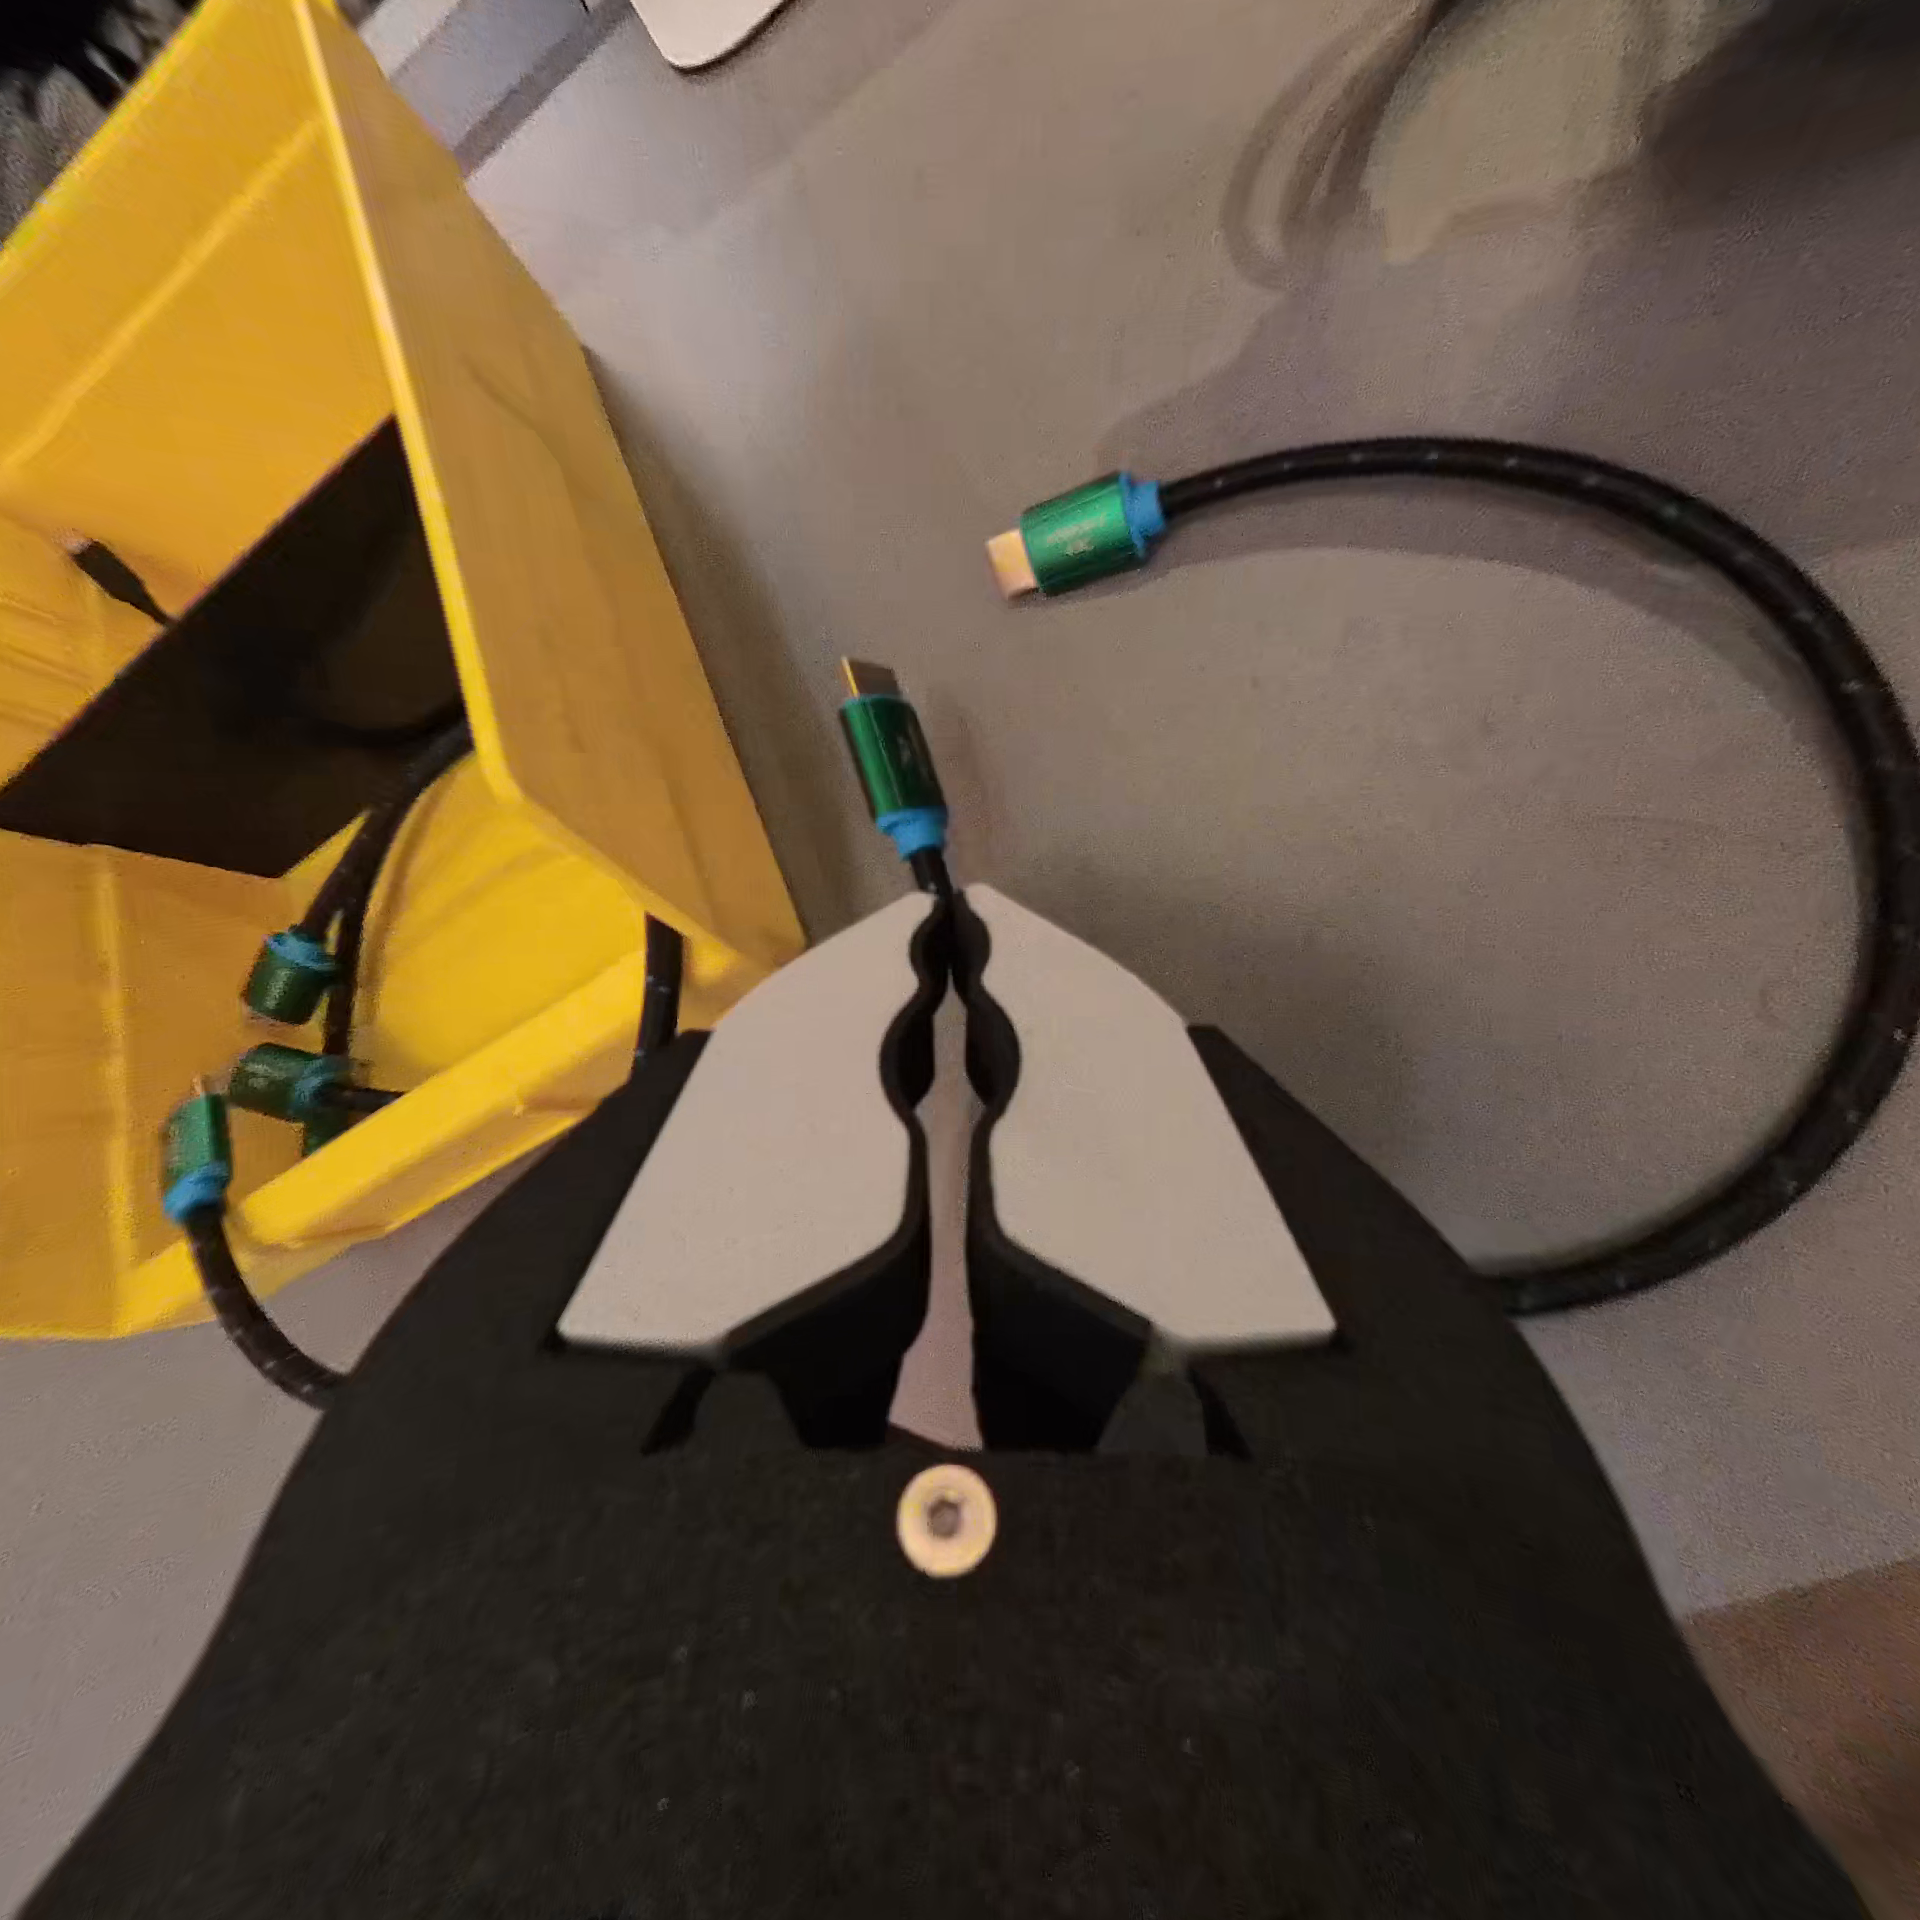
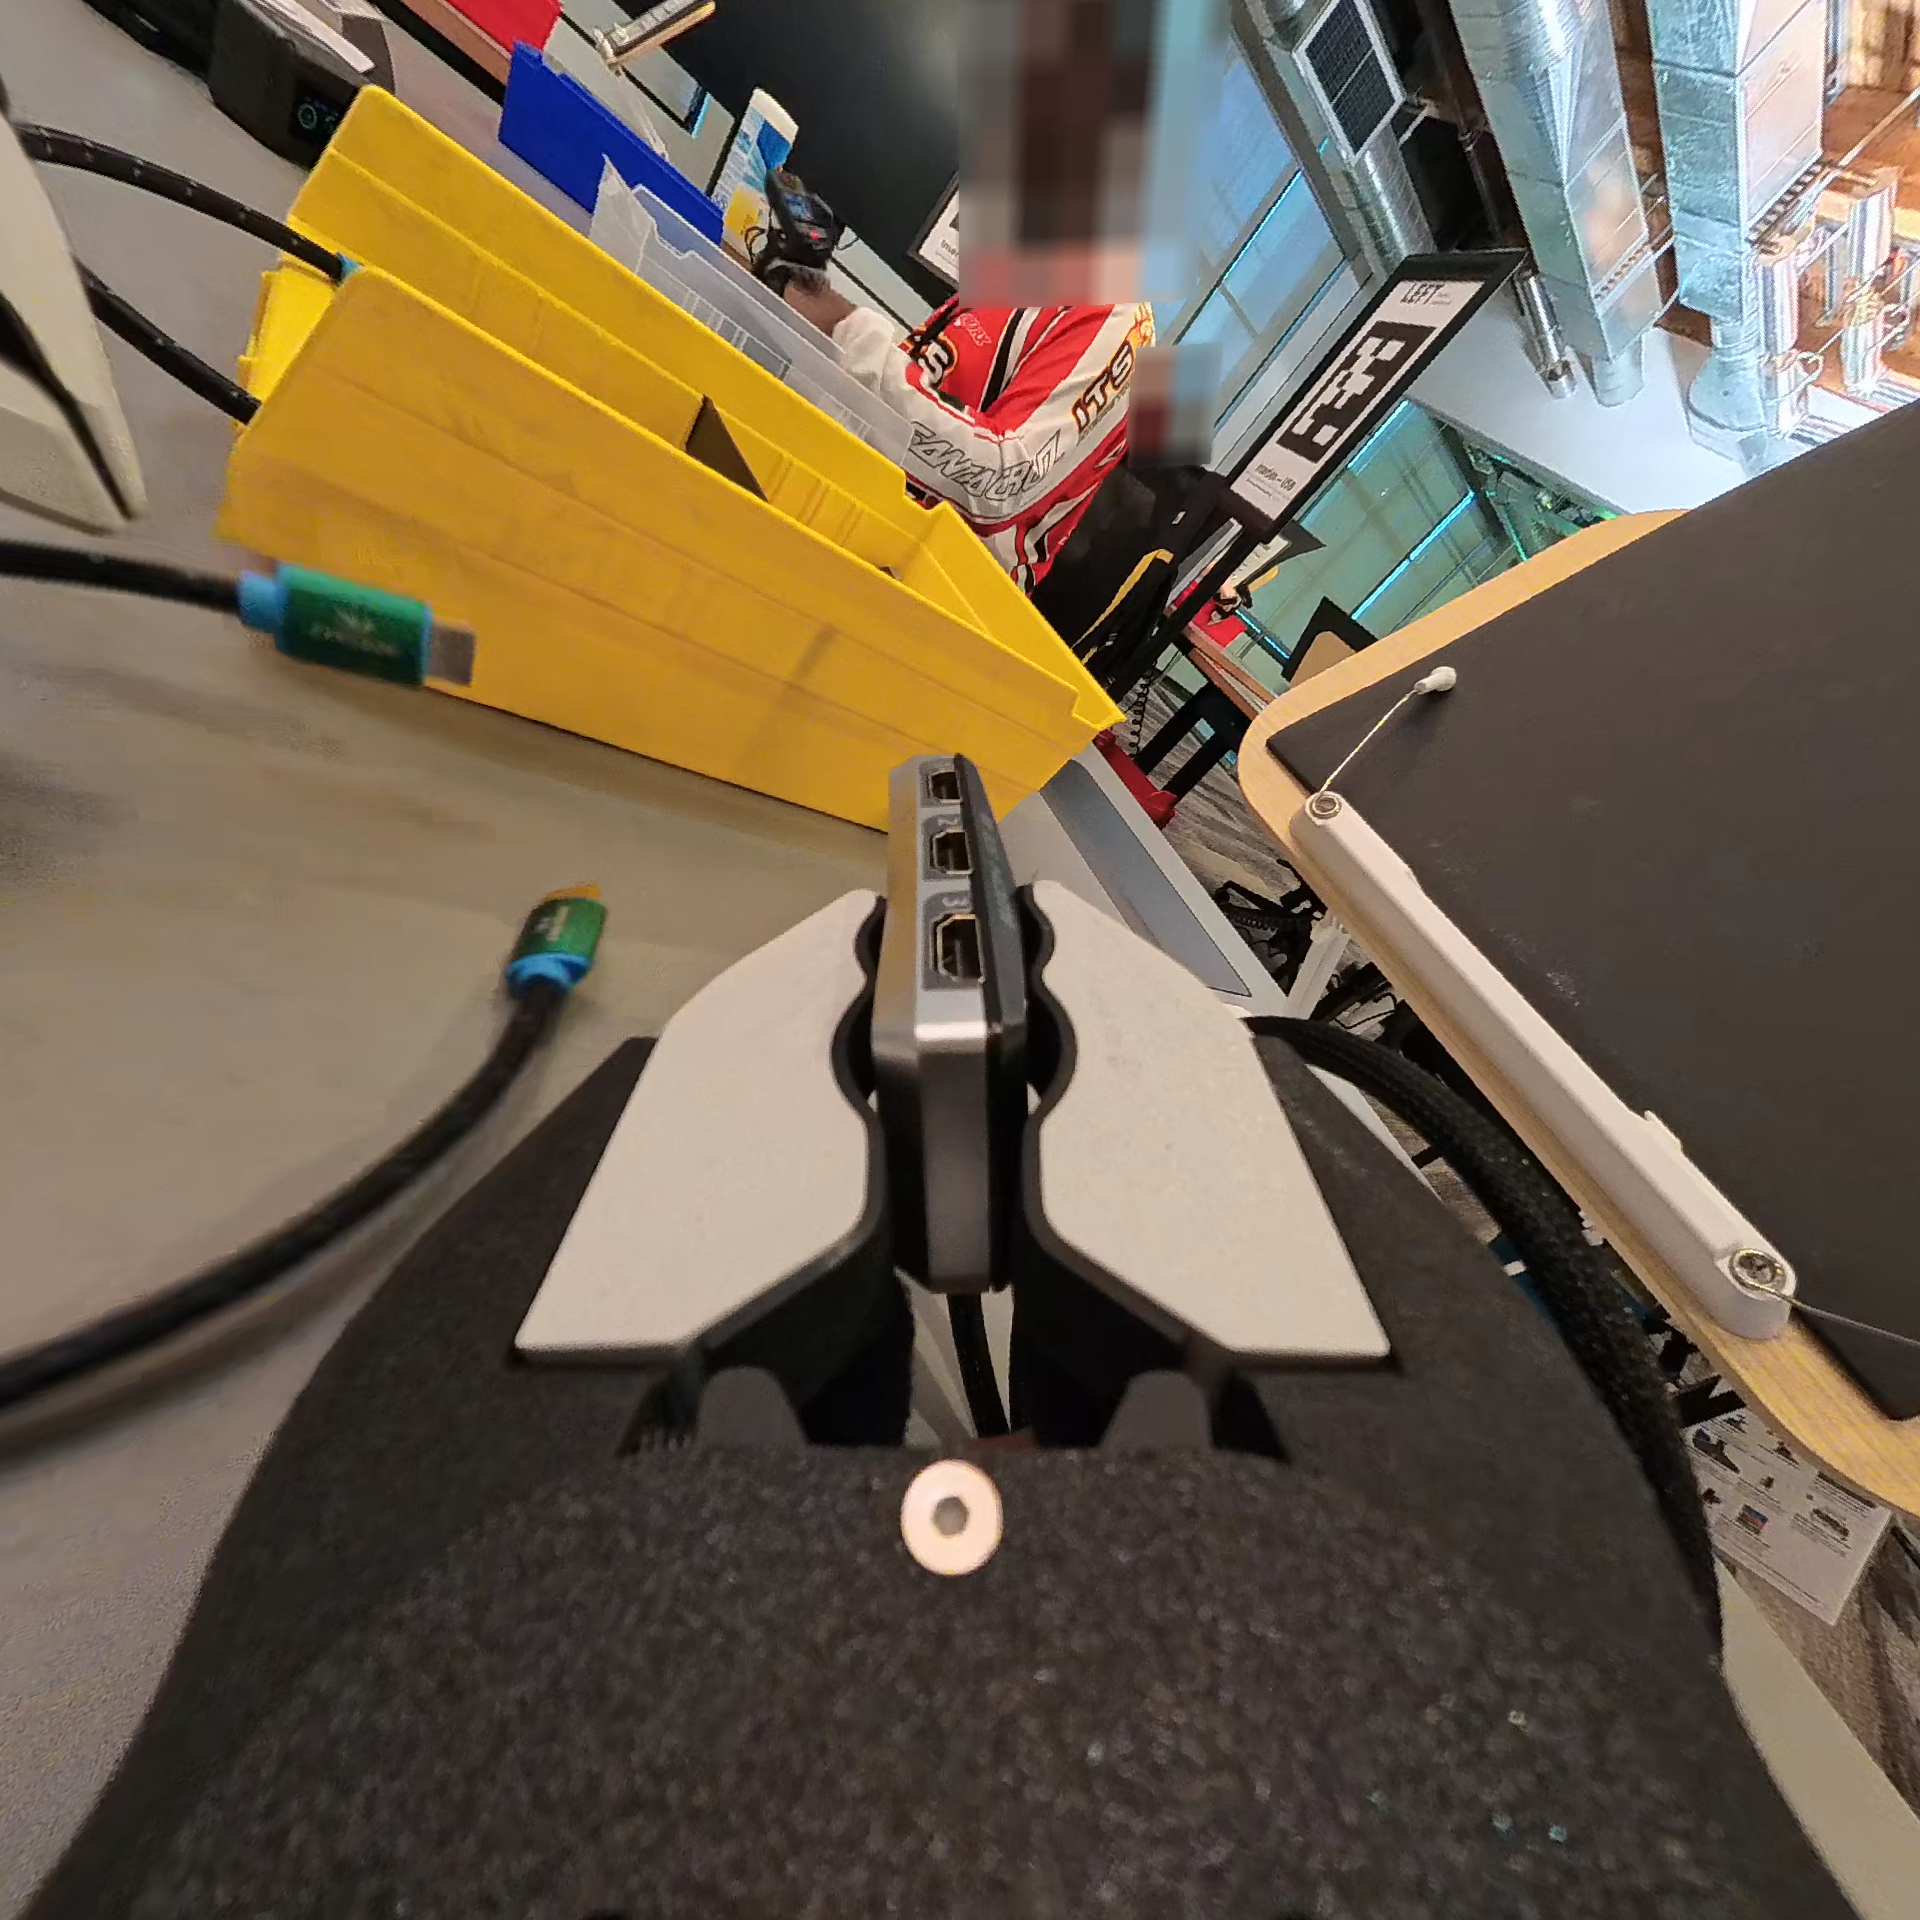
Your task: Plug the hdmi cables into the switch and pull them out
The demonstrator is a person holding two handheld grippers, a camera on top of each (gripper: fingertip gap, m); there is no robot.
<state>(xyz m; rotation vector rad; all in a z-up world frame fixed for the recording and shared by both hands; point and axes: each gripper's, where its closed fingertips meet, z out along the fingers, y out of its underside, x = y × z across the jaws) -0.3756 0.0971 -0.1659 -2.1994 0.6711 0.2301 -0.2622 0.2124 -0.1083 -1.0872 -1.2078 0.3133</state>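
In the left wrist view my left gripper (image 1: 948, 906) is shut on a black braided HDMI cable just behind its green plug (image 1: 888, 753) with a blue collar. The plug points away, beside the yellow bin (image 1: 582, 582). A second green HDMI plug (image 1: 1081, 532) lies on the grey table, its cable (image 1: 1766, 935) looping right. In the right wrist view my right gripper (image 2: 951, 920) is shut on the grey-and-black HDMI switch (image 2: 940, 1132), held on edge. Three empty ports (image 2: 958, 948) face left. One green plug (image 2: 353, 629) hangs left of the switch; another (image 2: 558, 928) lies on the table.
Several more green-plugged cables (image 1: 281, 1049) hang out of the yellow bin's low front. Yellow bins (image 2: 623, 582) stand behind the switch, with a blue bin (image 2: 582, 135) beyond. A person in a red-and-white jersey (image 2: 1018, 416) sits behind. A black board with a wooden edge (image 2: 1662, 831) is at right.
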